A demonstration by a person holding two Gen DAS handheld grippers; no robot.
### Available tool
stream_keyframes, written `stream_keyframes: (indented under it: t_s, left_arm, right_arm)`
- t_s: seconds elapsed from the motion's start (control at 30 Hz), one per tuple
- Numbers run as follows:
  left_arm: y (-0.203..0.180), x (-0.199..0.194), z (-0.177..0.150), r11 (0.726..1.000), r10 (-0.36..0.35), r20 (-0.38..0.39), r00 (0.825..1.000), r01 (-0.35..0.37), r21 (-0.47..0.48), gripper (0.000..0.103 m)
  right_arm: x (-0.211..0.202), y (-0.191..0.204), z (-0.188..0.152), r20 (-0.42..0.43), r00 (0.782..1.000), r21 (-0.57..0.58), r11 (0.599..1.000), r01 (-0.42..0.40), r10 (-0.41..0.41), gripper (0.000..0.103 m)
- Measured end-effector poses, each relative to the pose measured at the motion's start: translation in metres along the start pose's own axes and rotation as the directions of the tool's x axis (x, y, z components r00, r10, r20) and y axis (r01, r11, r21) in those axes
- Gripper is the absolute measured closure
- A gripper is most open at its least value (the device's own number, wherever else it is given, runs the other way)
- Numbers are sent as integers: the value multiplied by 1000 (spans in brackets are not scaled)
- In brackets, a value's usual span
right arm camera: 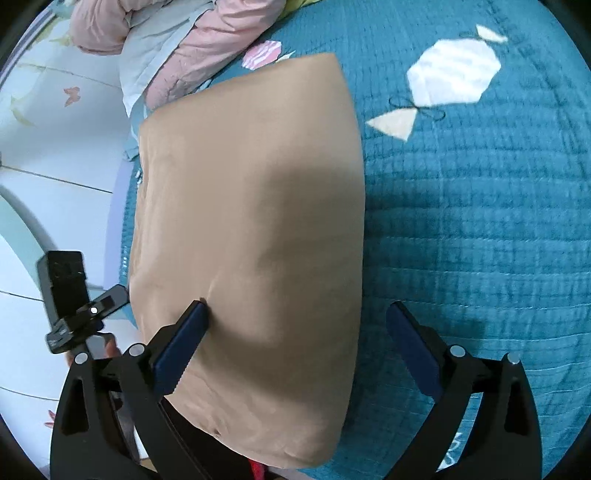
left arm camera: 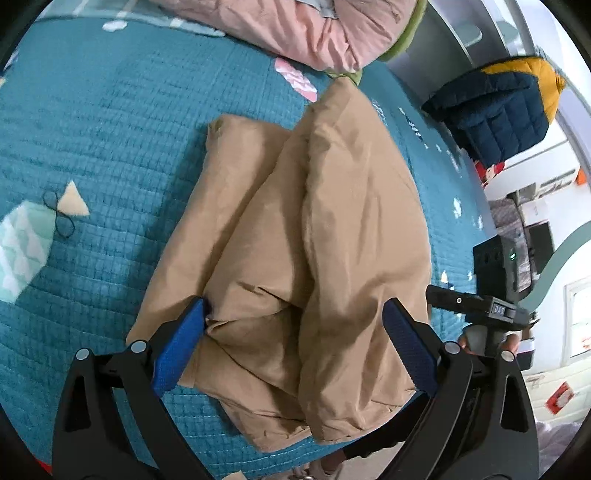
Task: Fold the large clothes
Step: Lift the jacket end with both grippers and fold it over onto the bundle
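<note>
Both of my hand-held grippers — left (left arm camera: 295,332), right (right arm camera: 299,332) — hang wide open over the tan garment (left arm camera: 314,240) on the bed (left arm camera: 110,129), gripping nothing, since it already lies folded.

A teal quilted bedspread (left arm camera: 110,122) covers the bed. A pink padded jacket (left arm camera: 314,33) lies at twelve o'clock; a navy-and-yellow puffer (left arm camera: 498,110) sits at two o'clock.

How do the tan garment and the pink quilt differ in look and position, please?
The tan garment is smooth, thin cloth; the pink quilt is puffy and padded. The tan garment lies folded in the middle of the bedspread under both claws; the pink quilt is bunched at its far edge. Both rest on the teal bedspread.
</note>
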State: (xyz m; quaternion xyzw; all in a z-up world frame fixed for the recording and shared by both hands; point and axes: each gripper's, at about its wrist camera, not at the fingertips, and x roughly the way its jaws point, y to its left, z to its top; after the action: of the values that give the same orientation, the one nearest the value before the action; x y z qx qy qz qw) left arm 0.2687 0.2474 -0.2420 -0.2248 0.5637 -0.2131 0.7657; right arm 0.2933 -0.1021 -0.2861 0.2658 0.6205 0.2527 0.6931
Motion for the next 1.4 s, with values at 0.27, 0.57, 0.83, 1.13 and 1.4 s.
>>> stream_keyframes:
  t_s: [0.27,0.57,0.83,1.13,1.4]
  left_arm:
    - [26,-16,5,994,-86,31,996,88,-68,8]
    - [32,-27,5,1000,-16,24,1000,16,-2,8]
    - [31,25,-10,996,-89,-34,995,89,12,6]
    - [-13,29,-33,981,38,10,999,-39,191,18]
    - [-53,12,-48,925,197,146,969,-233,300,64]
  right_arm:
    - [19,-8,-2,-64,989,83,988,-130,136,8]
    - [21,-11,-4,-53,989,78,987,-137,141,8]
    - [25,-15,-6,-23,986,94,982,-165,168,6]
    - [24,8,-18,88,991,-19,995,-96,98,10]
    - [1,26,-25,147,987,-113,992,-50,66,48]
